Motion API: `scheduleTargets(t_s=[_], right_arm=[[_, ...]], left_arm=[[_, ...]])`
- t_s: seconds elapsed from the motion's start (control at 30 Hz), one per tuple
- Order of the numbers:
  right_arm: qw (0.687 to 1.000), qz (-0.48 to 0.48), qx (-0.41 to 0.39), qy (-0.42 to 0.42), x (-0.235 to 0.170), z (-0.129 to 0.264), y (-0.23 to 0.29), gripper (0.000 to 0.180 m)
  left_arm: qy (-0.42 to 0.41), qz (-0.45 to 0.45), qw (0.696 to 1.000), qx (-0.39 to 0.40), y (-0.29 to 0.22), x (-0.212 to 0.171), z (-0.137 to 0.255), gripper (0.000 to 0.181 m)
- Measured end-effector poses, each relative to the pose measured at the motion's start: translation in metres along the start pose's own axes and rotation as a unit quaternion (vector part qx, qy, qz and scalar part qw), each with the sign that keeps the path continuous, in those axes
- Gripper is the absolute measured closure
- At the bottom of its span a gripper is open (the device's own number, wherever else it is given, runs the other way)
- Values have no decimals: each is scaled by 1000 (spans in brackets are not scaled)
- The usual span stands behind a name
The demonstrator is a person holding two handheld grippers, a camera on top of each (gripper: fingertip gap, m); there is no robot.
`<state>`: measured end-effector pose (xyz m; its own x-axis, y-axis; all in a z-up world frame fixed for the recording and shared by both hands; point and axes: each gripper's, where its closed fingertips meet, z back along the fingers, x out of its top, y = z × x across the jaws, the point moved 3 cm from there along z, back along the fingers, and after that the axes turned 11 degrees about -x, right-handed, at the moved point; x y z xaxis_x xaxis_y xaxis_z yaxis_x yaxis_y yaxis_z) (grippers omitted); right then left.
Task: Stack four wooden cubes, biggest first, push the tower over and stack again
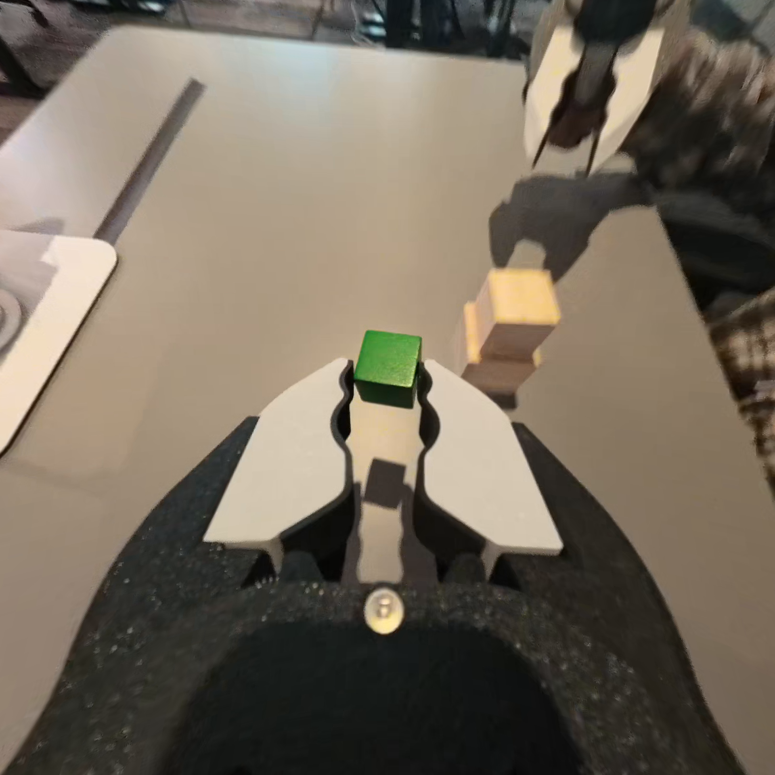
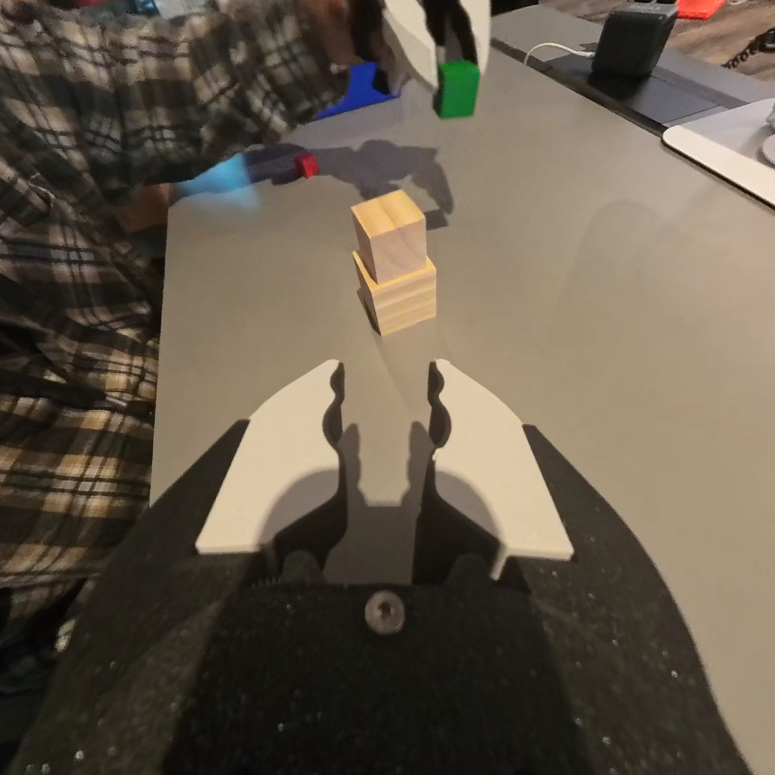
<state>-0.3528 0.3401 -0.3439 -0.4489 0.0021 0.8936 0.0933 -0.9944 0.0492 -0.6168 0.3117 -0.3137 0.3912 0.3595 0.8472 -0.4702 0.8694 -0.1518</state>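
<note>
Two plain cubes stand stacked (image 2: 394,262) on the counter (image 2: 545,335); left gripper (image 1: 386,369) clamps the green cube (image 1: 388,368) airborne beside that stack; right gripper (image 2: 386,369) gapes empty (red cube (image 2: 307,165) beyond stack, unplaced)

We're at a desk setup here, looks like an office or lab-style workspace. A smooth grey table (image 2: 587,293) fills both views, rounded at the corners. Far edge in the right wrist view: a black boxy device (image 2: 633,37) with a white cable (image 2: 553,47) running up to it, sitting on a dark mat (image 2: 654,96). A white rounded-corner board (image 2: 713,155) lies at the table's side, and the left wrist view catches it too (image 1: 50,335). Beyond the table there's wood-look flooring (image 2: 713,42) and dark clutter, too blurred to name. A person in a plaid sleeve (image 2: 84,251) sits right up against the table edge.
</note>
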Motion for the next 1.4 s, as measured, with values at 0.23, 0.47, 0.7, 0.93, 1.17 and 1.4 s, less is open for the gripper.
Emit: scheduleTargets(t_s=[0.23, 0.47, 0.7, 0.93, 1.17, 1.4], right_arm=[[1000, -8, -2, 3, -4, 1, 2, 142], [1000, -1, -2, 19, -9, 3, 10, 142], [1000, -1, -4, 20, -12, 8, 12, 143], [1000, -2, -1, 20, -13, 8, 12, 144], [1000, -2, 1, 19, -12, 7, 11, 144], [1000, 0, 4, 20, -11, 5, 12, 144]], left_arm=[[11, 47, 998, 33, -60, 35, -35, 152], [12, 71, 997, 22, -66, 33, -60, 152], [-5, 77, 997, 17, -67, 32, -73, 153], [-13, 79, 997, 14, -66, 21, -81, 153], [-11, 44, 999, 27, -67, 19, -82, 153], [-4, 27, 999, 36, -70, 18, -82, 153]])
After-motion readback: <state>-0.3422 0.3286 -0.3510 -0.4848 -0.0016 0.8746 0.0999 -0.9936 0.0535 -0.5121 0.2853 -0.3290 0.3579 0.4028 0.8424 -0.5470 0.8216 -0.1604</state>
